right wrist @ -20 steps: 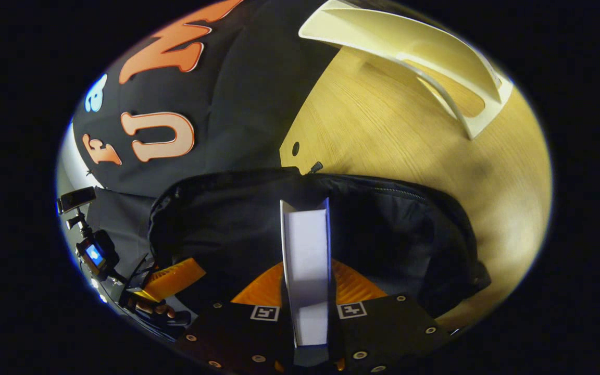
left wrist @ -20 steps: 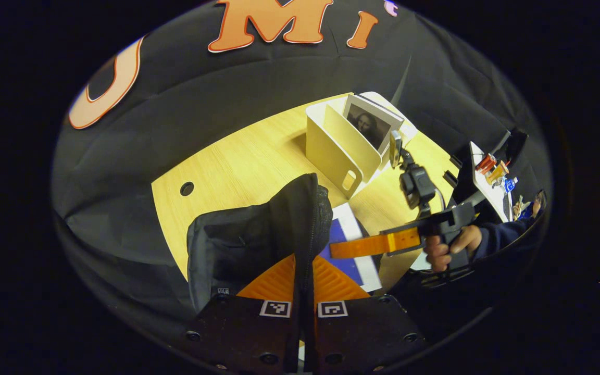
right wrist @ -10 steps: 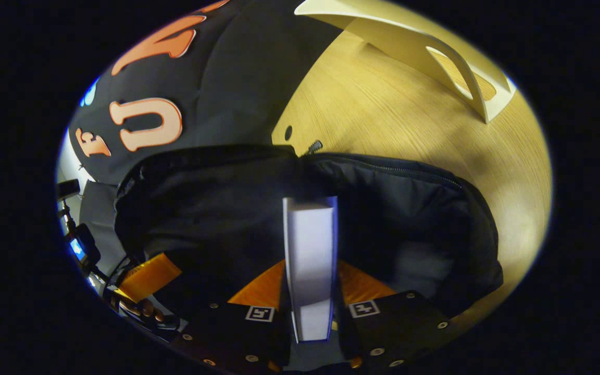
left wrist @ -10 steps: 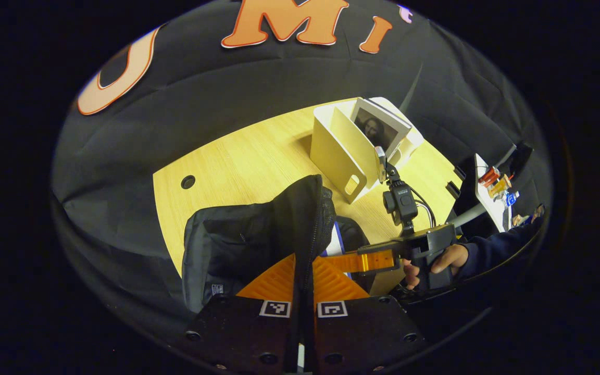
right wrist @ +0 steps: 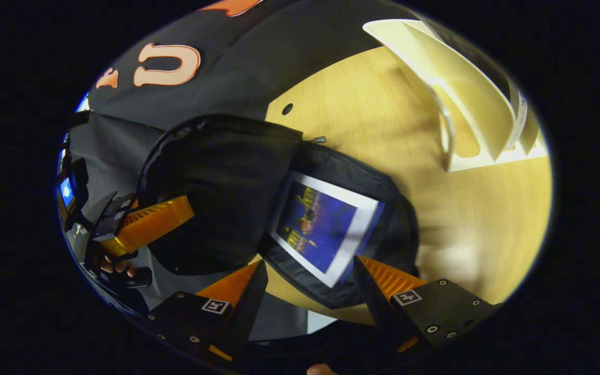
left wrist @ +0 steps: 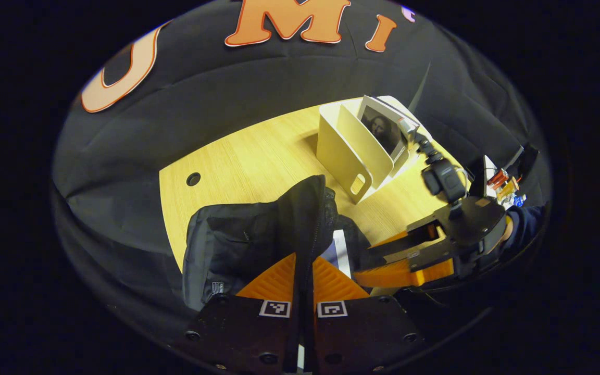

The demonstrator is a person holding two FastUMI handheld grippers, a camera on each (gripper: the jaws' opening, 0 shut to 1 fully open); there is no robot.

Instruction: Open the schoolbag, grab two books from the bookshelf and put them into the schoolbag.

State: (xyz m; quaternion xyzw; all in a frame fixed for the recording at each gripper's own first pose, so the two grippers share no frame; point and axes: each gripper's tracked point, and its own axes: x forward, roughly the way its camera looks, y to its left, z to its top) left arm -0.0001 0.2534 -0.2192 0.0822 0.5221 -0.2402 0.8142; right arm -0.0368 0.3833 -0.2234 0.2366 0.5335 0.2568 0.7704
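While the left gripper (left wrist: 304,281) pinched the raised flap of the black fabric schoolbag (right wrist: 216,182) | right gripper (right wrist: 308,278) stood wide, holding nothing | blue white-bordered book (right wrist: 321,226) lay inside the bag – at 12 o'clock of its fingers | cream bookshelf (left wrist: 354,151) on the wooden table (left wrist: 248,161) at 1 o'clock – one portrait-cover book (left wrist: 382,128) in it.

No legible text found. Bag (left wrist: 237,245) carried a small white tag (left wrist: 217,287) at 7 o'clock in left gripper view; print too small to read. Book (right wrist: 321,229) in the bag had a blue cover with yellowish marks, too blurred to make out as words. Square black-and-white coded markers (left wrist: 275,308) sat on the left gripper (left wrist: 302,260) at 6 o'clock of its view, and on the right gripper (right wrist: 308,263) at 5 and 7 o'clock of its view: patterns, not characters. Shelf book (left wrist: 382,127) at 1 o'clock showed a portrait cover, lettering unreadable.
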